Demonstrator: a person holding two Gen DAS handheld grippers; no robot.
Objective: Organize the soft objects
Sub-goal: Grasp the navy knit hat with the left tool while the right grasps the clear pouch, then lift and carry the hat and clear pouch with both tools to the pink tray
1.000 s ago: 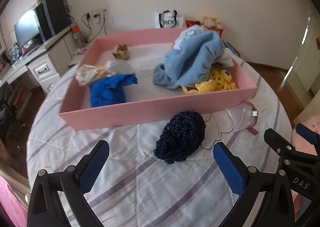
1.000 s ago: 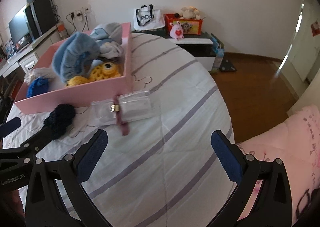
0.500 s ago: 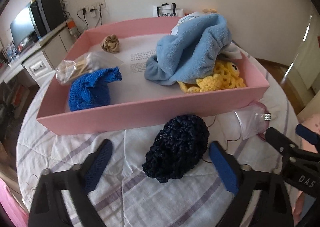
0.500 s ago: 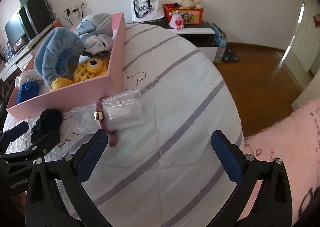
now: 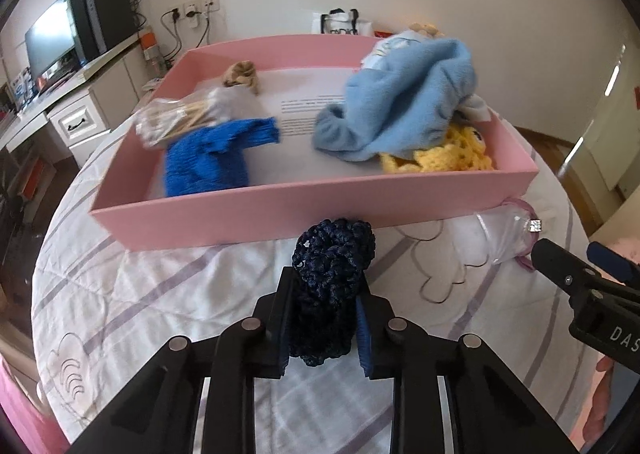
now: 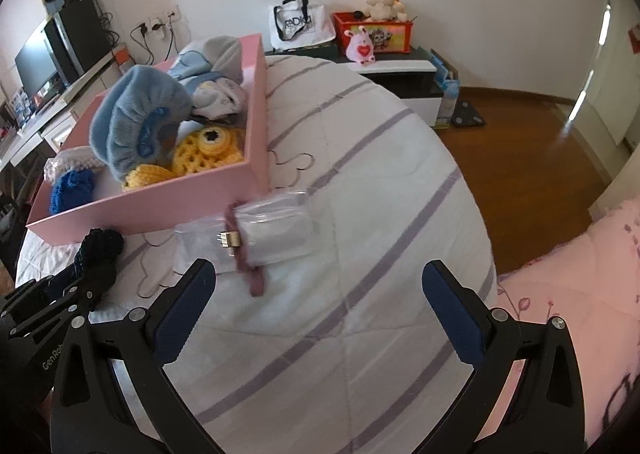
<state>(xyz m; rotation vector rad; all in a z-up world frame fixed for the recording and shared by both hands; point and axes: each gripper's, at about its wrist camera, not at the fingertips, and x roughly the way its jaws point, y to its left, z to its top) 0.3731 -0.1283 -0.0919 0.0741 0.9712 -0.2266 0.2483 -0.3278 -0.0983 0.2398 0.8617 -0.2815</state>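
Since earlier: left gripper clamped onto knit | right gripper wide, empty | lift over tray wall ahead

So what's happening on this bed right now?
A person is sorting soft things into a pink tray on the bed. The left gripper is shut on a navy knit piece lying just in front of the tray. The right gripper is open and empty, near a clear pouch. A blue fleece, a blue knit and a yellow crochet toy are already in the tray.
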